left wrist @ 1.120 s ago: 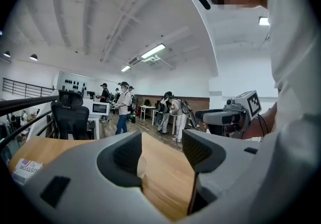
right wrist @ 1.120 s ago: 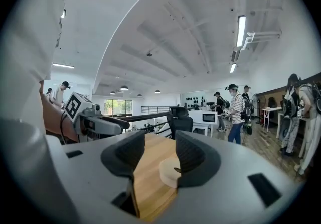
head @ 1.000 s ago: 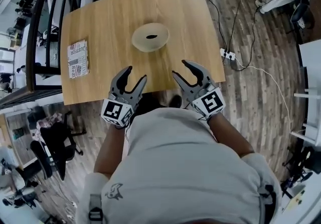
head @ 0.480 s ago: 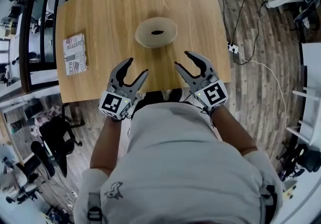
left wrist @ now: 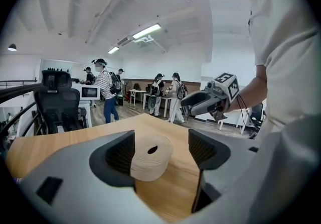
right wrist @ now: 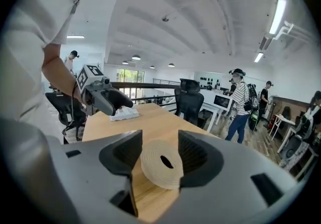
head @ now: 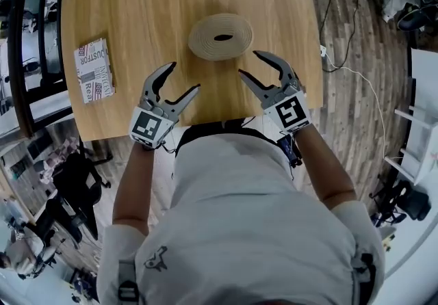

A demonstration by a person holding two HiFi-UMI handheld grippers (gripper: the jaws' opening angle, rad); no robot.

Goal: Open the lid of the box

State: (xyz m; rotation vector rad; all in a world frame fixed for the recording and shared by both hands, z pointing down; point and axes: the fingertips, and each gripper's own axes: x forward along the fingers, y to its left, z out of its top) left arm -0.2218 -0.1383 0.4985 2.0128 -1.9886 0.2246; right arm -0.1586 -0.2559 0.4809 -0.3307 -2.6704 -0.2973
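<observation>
On the light wooden table point(head: 137, 9), a round beige ribbed box point(head: 220, 36) with a dark oval hole in its top is seen standing near the middle, its lid closed. Toward the table's left edge, well apart from the box, a flat printed paper packet point(head: 94, 70) is laid.

Over the table's near edge, the left gripper point(head: 183, 78) and the right gripper point(head: 248, 63) are held side by side, each angled in toward the box from its own side. Neither is touching it; bare wood is seen between the fingertips and the box.

The jaws of both grippers have just been opening and are spread wide. Nothing is gripped by either: in each gripper view the box is framed in the gap between the ribbed pads, yet it is set farther along the table, clear of them.
</observation>
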